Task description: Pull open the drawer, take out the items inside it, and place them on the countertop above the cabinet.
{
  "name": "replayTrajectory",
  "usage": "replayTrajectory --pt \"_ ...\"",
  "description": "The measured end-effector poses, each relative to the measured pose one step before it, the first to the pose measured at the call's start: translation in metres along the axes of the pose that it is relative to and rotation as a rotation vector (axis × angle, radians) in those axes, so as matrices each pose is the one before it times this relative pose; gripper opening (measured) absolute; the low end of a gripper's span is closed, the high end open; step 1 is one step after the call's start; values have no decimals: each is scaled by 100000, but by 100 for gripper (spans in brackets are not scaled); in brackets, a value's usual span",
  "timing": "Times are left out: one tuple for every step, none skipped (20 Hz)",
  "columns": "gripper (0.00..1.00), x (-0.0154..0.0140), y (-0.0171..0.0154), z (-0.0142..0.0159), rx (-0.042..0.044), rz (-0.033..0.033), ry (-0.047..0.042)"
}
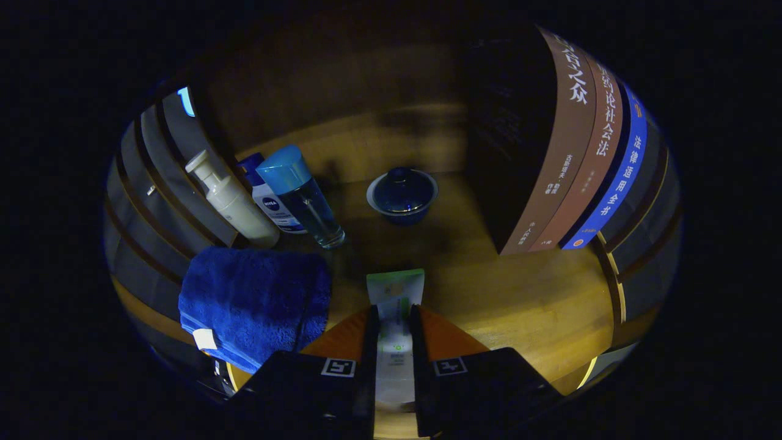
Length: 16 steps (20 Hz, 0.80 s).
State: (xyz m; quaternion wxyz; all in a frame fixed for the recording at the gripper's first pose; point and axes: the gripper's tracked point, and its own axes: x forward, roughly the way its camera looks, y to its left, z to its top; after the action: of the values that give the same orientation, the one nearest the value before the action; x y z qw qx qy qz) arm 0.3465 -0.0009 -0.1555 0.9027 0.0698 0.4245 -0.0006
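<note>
The gripper (394,333) holds a white tube (394,324) with a green end. Both fingers press against the tube's long sides, one on each side, so the jaws are pinched on it. The tube's long axis runs parallel to the fingers and points straight ahead. Its flat green end projects just beyond the fingertips (371,318); the rest of its body extends back between the fingers toward the gripper's base.

The tube is above the wooden countertop (537,299). Whether it touches the surface cannot be determined.

To the left of the fingers, a folded blue towel (253,302) lies on the countertop. Beyond the towel, three bottles stand close together: a white pump bottle (232,201), a white bottle with a blue cap (269,198), and a clear bottle with a light-blue cap (302,195). Straight ahead, well beyond the tube, sits a dark blue lidded bowl (402,195). To the right, a row of books (580,165) stands upright, spines outward.
</note>
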Motion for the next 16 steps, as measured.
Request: replayTrajectory --pt "33 -141 98 128 559 542 -283" --pt "36 -281 -115 -58 311 -65 -746" --pt "36 -395 100 195 361 443 -1305" --pt "52 -322 97 175 -50 17 -1338" --pt "68 -529 -180 -30 -744 -1003 -712" --pt "83 -534 64 17 -452 37 -600" --pt "99 -671 251 -286 -327 535 -777" --pt "99 -836 -97 -175 -311 -397 -1033" --pt "99 -959 87 -131 71 54 -1648" --pt "100 -1124 176 -197 253 397 -2011" --pt "100 -1448 101 -164 3 166 -2547" --pt "100 -1497 80 -175 -263 43 -3011" --pt "100 -1779 65 -231 -462 21 -3374" --pt "99 -2077 99 -63 -721 289 -3811" --pt "99 -2117 159 -62 -742 112 -4566" --pt "99 -2596 92 -82 -1102 -45 -5605"
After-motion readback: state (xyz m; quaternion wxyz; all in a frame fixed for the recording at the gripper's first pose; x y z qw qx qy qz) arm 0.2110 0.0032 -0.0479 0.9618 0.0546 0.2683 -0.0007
